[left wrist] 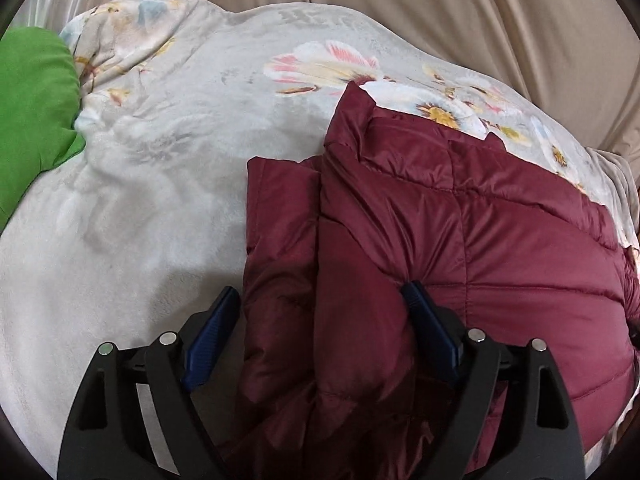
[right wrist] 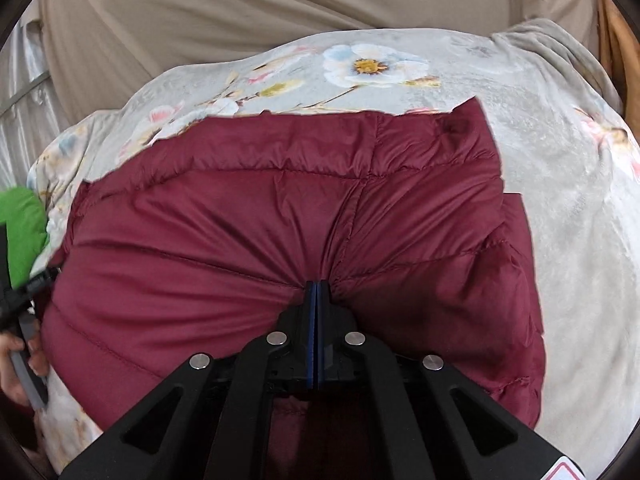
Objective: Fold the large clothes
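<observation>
Right now we have the maroon puffer jacket (right wrist: 280, 240) lying on the floral blanket (left wrist: 160, 160) that covers the bed, partly folded, with its far edge toward the beige curtain (right wrist: 280, 0) and a green cushion (left wrist: 32, 112) at the bed's left edge. Our right gripper (right wrist: 317, 288) has its fingers closed together, their tips pressed into a seam at the jacket's middle; whether they pinch cloth we cannot tell. Our left gripper (left wrist: 320, 300) stands wide, its fingers straddling a folded-over panel at the jacket's left side without pinching it. The jacket's long axis runs away from us, toward the curtain, so both grippers sit at its near end. We judge the left hand nearer the loose side panel, so the next fold likely turns on that panel.
</observation>
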The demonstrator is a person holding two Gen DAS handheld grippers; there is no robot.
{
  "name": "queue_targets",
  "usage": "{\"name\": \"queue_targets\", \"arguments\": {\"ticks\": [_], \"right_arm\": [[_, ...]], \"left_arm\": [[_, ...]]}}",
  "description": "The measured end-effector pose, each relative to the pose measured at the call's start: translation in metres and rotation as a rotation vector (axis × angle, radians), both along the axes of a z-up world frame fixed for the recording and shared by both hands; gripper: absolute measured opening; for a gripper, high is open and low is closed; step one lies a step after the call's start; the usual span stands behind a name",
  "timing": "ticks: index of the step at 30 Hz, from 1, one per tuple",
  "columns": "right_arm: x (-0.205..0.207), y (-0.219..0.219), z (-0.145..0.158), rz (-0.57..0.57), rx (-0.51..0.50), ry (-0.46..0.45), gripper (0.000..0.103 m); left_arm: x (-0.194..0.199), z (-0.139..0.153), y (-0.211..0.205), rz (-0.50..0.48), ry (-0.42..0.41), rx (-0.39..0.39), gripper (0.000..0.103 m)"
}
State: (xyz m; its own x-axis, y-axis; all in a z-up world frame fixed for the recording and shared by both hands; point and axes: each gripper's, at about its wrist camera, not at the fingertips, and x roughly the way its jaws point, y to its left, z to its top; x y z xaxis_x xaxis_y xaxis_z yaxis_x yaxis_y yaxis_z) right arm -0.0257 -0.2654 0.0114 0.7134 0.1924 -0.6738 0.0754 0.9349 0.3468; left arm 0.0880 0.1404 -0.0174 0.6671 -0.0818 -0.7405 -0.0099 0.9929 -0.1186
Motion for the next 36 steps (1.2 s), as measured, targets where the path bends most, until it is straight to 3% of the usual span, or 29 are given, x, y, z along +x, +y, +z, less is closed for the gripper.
{"name": "queue_targets", "arguments": {"ticks": [3, 8, 13, 17, 20, 23, 27, 32, 36], "right_arm": [[0.004, 0.011, 0.033, 0.052, 0.033, -0.065, 0.008], [0.046, 0.059, 0.07, 0.16, -0.074, -0.095, 0.007], [0.103, 0.094, 0.061, 0.237, -0.09, -0.011, 0.004], [0.141, 0.115, 0.033, 0.257, -0.123, 0.072, 0.0], [0.154, 0.116, 0.015, 0.29, -0.086, 0.099, 0.0], [0.154, 0.119, 0.012, 0.295, -0.099, 0.084, 0.0], [0.152, 0.123, 0.012, 0.293, -0.125, 0.07, 0.0], [0.133, 0.113, 0.029, 0.286, -0.031, 0.031, 0.0], [0.104, 0.115, 0.045, 0.349, -0.012, 0.028, 0.0]], "left_arm": [[0.0, 0.0, 0.0, 0.002, -0.006, 0.005, 0.083], [-0.002, 0.0, 0.001, 0.002, -0.012, -0.005, 0.083], [-0.001, 0.0, 0.004, -0.001, -0.016, -0.017, 0.083], [-0.001, -0.001, 0.005, -0.006, -0.016, -0.026, 0.084], [-0.001, -0.001, 0.005, -0.012, -0.017, -0.035, 0.086], [-0.001, 0.002, 0.009, -0.012, -0.012, -0.066, 0.086], [-0.007, 0.017, 0.038, 0.019, -0.008, -0.261, 0.085], [-0.011, 0.022, 0.049, 0.039, 0.006, -0.221, 0.085], [-0.008, 0.008, 0.05, -0.006, 0.073, -0.289, 0.087]]}}
